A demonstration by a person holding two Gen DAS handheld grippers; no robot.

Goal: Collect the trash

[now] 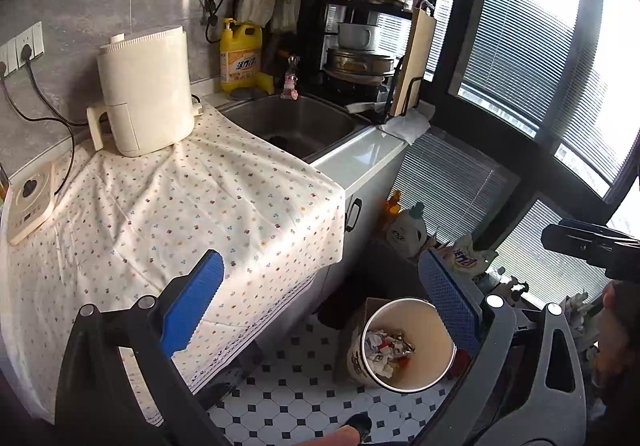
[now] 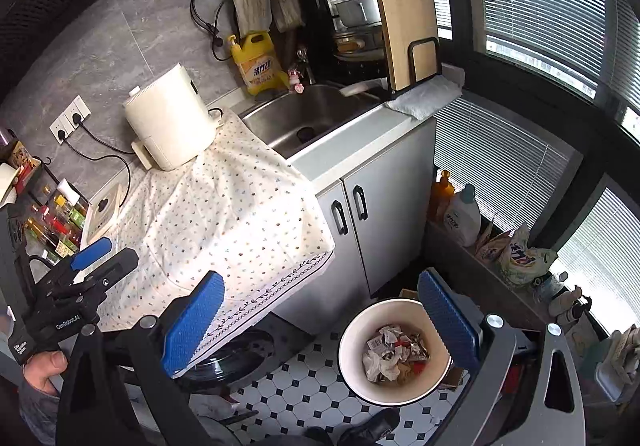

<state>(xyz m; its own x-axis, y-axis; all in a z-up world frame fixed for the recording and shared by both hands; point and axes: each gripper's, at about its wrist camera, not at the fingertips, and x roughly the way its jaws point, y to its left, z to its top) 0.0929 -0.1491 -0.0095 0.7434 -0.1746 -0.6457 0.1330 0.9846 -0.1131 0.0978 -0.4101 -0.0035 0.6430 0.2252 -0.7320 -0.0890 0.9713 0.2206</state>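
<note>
A white trash bin [image 1: 400, 316] stands on the tiled floor beside the counter, holding crumpled paper and wrappers [image 1: 390, 352]. My left gripper [image 1: 320, 306] hangs high above the floor, open, with nothing between its blue pads. In the right wrist view the same bin [image 2: 360, 334] and its trash [image 2: 394, 356] lie below my right gripper [image 2: 320, 322]. That gripper is also wide open and empty. My left gripper [image 2: 108, 252] shows at the left edge of this view, held by a hand [image 2: 44, 366].
A counter under a floral cloth [image 1: 192, 206] carries a cream air fryer [image 1: 148, 90]. Behind it are a steel sink [image 1: 296, 122], a yellow detergent jug [image 1: 240, 58] and a dish rack with a cutting board [image 2: 404, 26]. Bottles and bags [image 2: 516, 258] line the window ledge.
</note>
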